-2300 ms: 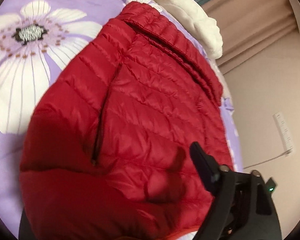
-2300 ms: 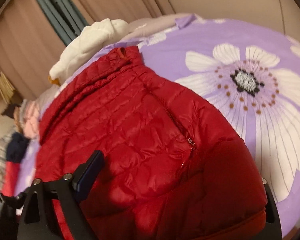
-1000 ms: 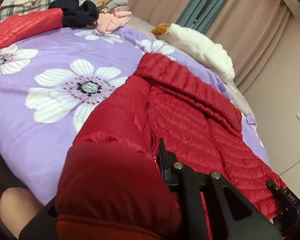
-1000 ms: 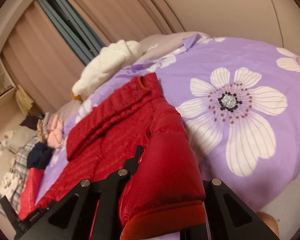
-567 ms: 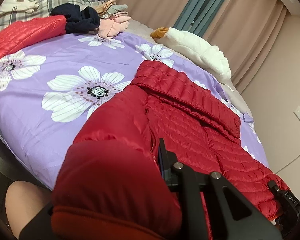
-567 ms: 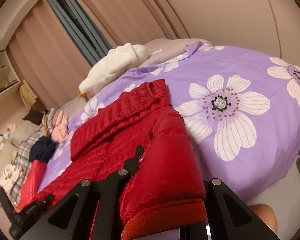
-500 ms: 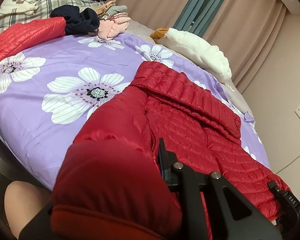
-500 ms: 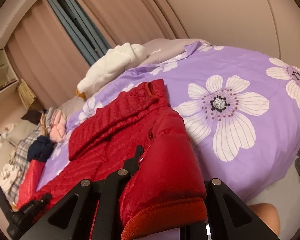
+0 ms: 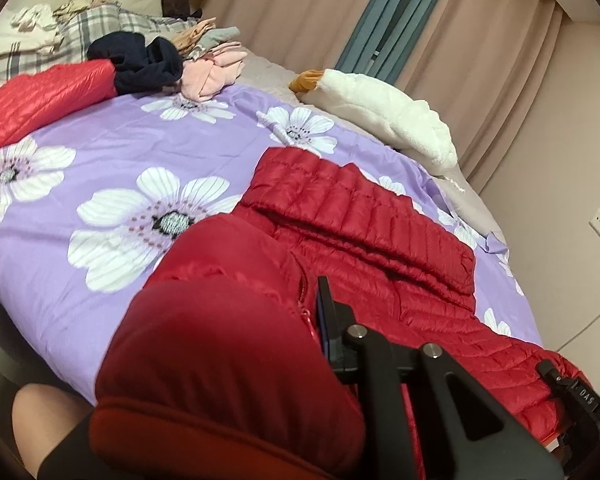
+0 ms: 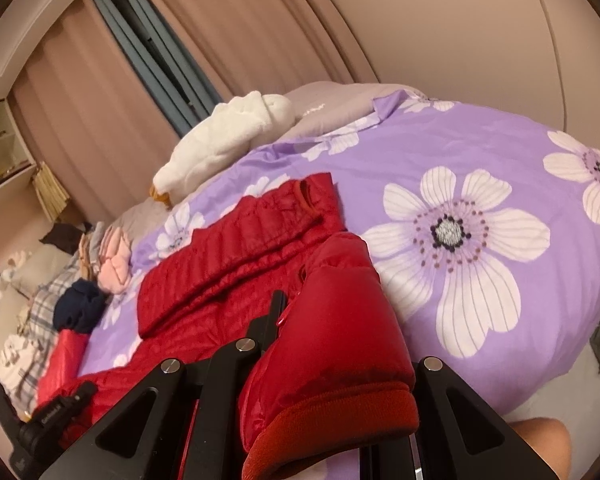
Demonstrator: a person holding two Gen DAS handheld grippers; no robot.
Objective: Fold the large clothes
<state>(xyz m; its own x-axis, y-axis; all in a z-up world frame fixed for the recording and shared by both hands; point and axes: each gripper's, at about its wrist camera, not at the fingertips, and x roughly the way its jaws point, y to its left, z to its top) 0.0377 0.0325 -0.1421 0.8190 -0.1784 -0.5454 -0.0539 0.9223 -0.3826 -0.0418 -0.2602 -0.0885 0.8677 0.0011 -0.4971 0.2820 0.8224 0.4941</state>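
Lifting the red jacket hem higher, both tools clamped (bed receding).

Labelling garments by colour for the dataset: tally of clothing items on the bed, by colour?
Red: 2, the held puffer jacket and a second red jacket
White: 1, fleece garment
Navy: 1, bundled garment
Pink: 1, folded garment
Total: 5; the pieces piled behind the pink one are too jumbled to count.

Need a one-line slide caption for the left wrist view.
Left gripper shut on the red jacket, lifting its hem above the purple flowered bedspread.
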